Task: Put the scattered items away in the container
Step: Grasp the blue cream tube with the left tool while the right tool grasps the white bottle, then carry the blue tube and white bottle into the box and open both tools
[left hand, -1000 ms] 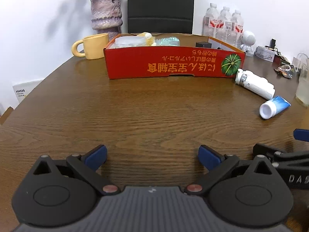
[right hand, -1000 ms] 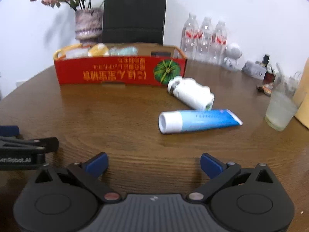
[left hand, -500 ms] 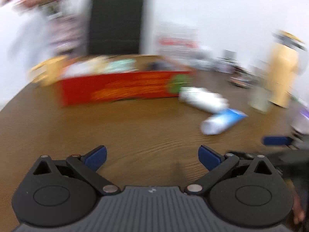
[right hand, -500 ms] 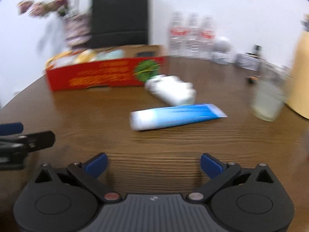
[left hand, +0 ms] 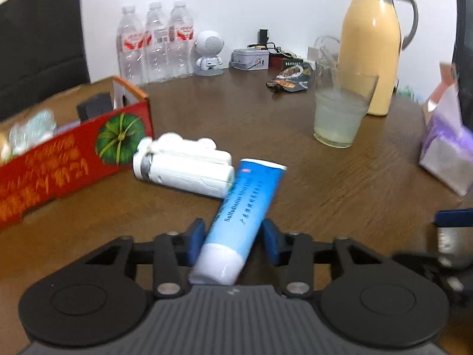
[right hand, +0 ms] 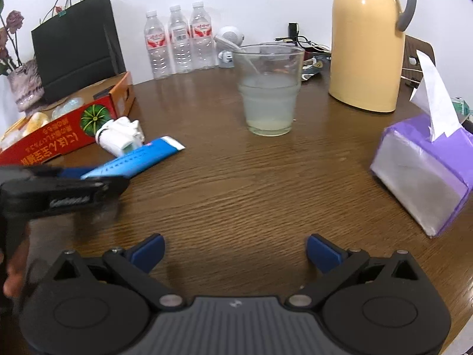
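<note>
A blue tube with a white cap (left hand: 242,207) lies on the wooden table between the fingers of my left gripper (left hand: 233,238). The blue pads sit close on both sides of it, the left one touching and a narrow gap at the right. A white bottle-shaped device (left hand: 183,167) lies just beyond, against the tube's far end. The red cardboard box (left hand: 68,153) with several items inside stands at the left. In the right wrist view the tube (right hand: 136,159), device (right hand: 119,136) and box (right hand: 53,139) lie at the left. My right gripper (right hand: 235,251) is open and empty over bare table.
A glass of cloudy liquid (right hand: 270,88), a yellow thermos jug (right hand: 368,41) and a purple tissue pack (right hand: 422,174) stand to the right. Three water bottles (right hand: 179,41), a small white robot figure (left hand: 208,53), a tin and a snack packet stand at the back.
My left gripper has swung right and moved forward around the blue tube, its jaws closing in from wide open. My right gripper has turned right, away from the tube, and stays open.
</note>
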Motion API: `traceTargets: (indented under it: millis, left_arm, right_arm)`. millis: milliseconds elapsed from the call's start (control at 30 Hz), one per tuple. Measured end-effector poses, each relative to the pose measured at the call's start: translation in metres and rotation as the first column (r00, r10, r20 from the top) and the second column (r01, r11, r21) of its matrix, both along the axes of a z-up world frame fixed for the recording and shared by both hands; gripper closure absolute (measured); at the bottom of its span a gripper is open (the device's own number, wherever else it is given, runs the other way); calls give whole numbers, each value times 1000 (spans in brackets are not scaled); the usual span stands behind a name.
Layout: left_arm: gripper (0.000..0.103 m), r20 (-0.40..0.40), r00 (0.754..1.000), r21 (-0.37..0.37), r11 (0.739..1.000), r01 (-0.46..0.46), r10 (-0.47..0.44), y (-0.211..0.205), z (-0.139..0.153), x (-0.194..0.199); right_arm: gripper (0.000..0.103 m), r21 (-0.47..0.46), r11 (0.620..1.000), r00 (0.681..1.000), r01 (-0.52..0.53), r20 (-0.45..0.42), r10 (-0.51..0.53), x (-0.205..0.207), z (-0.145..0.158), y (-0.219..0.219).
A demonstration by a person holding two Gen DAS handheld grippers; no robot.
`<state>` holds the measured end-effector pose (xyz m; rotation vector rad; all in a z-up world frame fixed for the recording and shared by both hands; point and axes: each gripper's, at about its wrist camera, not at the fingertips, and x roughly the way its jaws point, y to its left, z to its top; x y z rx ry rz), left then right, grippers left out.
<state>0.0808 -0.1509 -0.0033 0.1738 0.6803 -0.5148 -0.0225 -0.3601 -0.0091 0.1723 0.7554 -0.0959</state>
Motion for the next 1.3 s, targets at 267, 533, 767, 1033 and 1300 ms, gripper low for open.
traceTargets:
  millis: [267, 533, 767, 1033, 1300]
  left_arm:
    - [69, -43, 994, -8, 995, -100, 99, 93, 10, -122]
    - [54, 32, 917, 57, 915, -400, 399, 158, 10, -89]
    - [41, 22, 896, 11, 896, -443, 443, 169, 8, -59]
    - [66, -8, 885, -35, 884, -466, 466, 176, 14, -109]
    - [47, -4, 884, -31, 883, -468, 468, 173, 15, -115]
  right_arm:
    - [0, 26, 991, 992, -128, 7, 128, 25, 8, 27]
    - [0, -15, 953, 953, -303, -16, 303, 122, 4, 121]
    - [15, -88, 971, 974, -224, -43, 221, 183, 4, 141]
    - [50, -102, 925, 931, -366, -25, 365, 78, 8, 143]
    - [48, -110, 908, 914, -404, -18, 404, 28, 10, 157]
